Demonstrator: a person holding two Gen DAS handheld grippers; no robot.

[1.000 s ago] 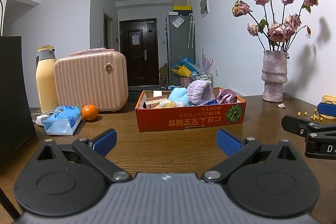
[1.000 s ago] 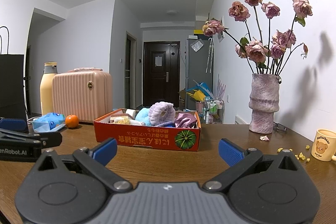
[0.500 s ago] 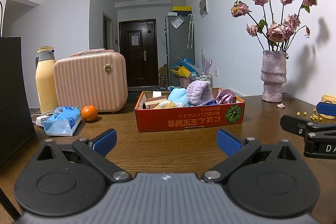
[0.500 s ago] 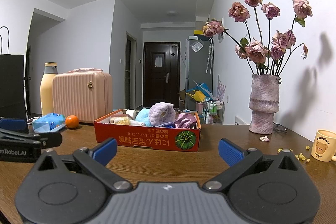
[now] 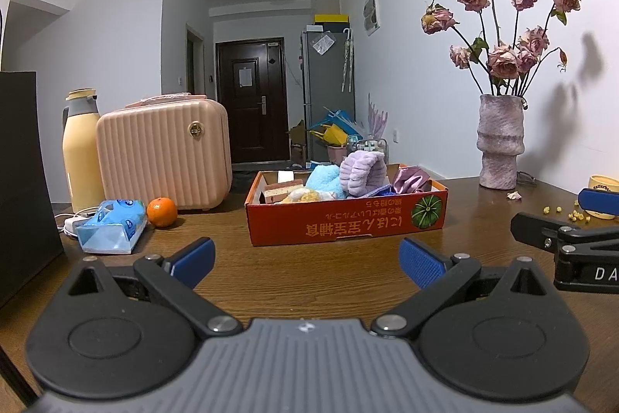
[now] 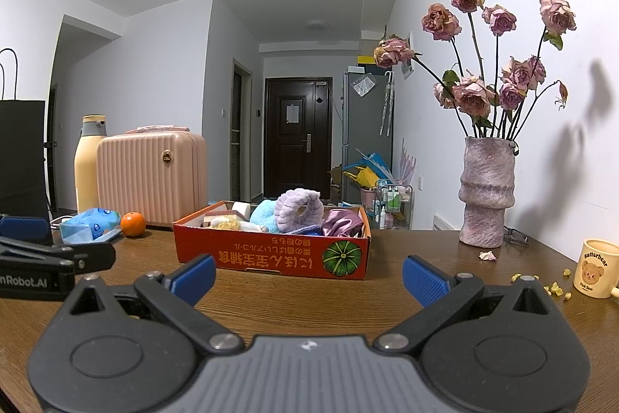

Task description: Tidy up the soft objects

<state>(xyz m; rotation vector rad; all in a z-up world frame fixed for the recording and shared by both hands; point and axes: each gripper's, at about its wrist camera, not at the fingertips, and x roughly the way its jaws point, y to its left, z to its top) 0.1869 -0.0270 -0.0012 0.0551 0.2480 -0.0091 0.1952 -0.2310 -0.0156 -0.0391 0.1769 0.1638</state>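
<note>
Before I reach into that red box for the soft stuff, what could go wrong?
1. The red box is shallow cardboard; pulling the piled purple headband may drag neighbouring items out or shift the box.
2. The right gripper works near the tall vase, which could tip if bumped.
3. The left gripper sits close alongside; they may collide.

We see the box [image 5: 344, 219] at the middle of the table [image 5: 309, 281], soft things heaped in it. Left of it sit an orange [image 5: 161, 211] and tissue pack [image 5: 110, 227], a case [image 5: 164, 153] and flask [image 5: 81, 149] behind them. A vase [image 5: 500, 142] stands right, a mug [image 6: 595, 268] farther right.
</note>
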